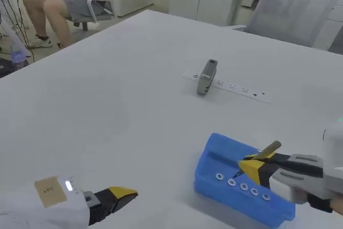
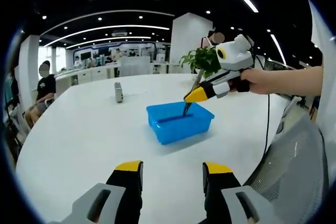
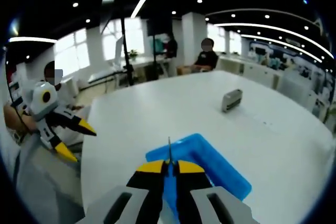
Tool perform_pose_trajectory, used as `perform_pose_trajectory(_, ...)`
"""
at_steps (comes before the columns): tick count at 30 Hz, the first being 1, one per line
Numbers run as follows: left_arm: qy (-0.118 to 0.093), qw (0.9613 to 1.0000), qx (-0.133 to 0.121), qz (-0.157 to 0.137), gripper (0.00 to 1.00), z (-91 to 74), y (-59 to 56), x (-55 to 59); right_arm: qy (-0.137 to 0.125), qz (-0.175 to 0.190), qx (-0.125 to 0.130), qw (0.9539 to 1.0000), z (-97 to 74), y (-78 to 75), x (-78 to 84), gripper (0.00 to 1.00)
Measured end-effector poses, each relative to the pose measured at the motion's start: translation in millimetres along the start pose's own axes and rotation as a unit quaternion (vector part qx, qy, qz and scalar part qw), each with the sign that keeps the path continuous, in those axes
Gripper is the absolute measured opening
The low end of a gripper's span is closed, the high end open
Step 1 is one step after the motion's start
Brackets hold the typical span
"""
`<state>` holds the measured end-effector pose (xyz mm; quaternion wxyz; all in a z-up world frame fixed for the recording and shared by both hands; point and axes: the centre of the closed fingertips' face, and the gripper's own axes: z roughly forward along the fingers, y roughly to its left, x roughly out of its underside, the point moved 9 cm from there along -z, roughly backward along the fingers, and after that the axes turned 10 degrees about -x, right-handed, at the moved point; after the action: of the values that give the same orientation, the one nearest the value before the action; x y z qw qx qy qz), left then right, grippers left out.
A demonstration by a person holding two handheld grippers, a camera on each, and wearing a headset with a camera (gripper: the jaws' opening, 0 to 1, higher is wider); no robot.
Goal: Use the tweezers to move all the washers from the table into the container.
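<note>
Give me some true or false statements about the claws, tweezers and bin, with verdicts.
1. The right claw grips tweezers pointing into the bin. True.
2. The left claw is shut on a washer. False: it is open and empty.
3. Several washers lie in a row in the bin. True.
4. The bin sits on a chair. False: it sits on the table.

You have the blue container (image 1: 236, 203) standing open on the white surface (image 1: 134, 105). Five small silver washers (image 1: 244, 186) lie inside it in one row. The thin dark tweezers (image 1: 236, 174), clamped in your right hand-held gripper (image 1: 247, 167), point down into it beside the washers.
</note>
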<state>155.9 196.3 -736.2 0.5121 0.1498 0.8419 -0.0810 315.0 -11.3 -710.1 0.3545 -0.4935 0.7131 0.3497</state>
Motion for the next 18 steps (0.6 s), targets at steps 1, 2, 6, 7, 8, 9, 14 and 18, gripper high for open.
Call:
perform_pose_trajectory(1,0.001,1.0000,0.000,0.007,0.45,-0.3,-0.2,-0.4,-0.001,0.000,0.001,1.0000,-3.8,2.8,1.2,0.04)
perform_pose_trajectory(2,0.002,0.9999,-0.001,0.012,0.45,-0.8,-0.1,-0.4,-0.002,0.001,0.002,1.0000,-8.8,6.3,3.3,0.04)
perform_pose_trajectory(6,0.011,0.9999,0.011,0.007,0.42,-1.4,-0.2,1.4,0.002,0.010,0.000,0.9999,-22.6,23.1,15.1,0.04)
perform_pose_trajectory(7,0.016,0.9998,0.013,0.009,0.42,-1.4,-0.1,2.0,0.006,0.012,-0.001,0.9999,-24.8,26.9,18.7,0.04)
perform_pose_trajectory(8,0.019,0.9996,0.016,0.011,0.42,-1.6,-0.2,2.2,0.010,0.012,-0.001,0.9999,-26.4,29.6,21.8,0.04)
perform_pose_trajectory(9,0.021,0.9995,0.018,0.014,0.42,-1.7,-0.2,2.0,0.017,0.013,-0.003,0.9998,-28.8,34.8,27.1,0.04)
perform_pose_trajectory(14,0.015,0.9986,0.048,0.017,0.36,-4.5,-5.3,-14.4,0.035,0.037,-0.033,0.9981,-31.5,56.7,48.0,0.04)
perform_pose_trajectory(18,0.014,0.9963,0.079,0.032,0.26,-2.8,-12.7,-30.1,0.061,0.039,-0.062,0.9954,-28.4,75.2,61.2,0.04)
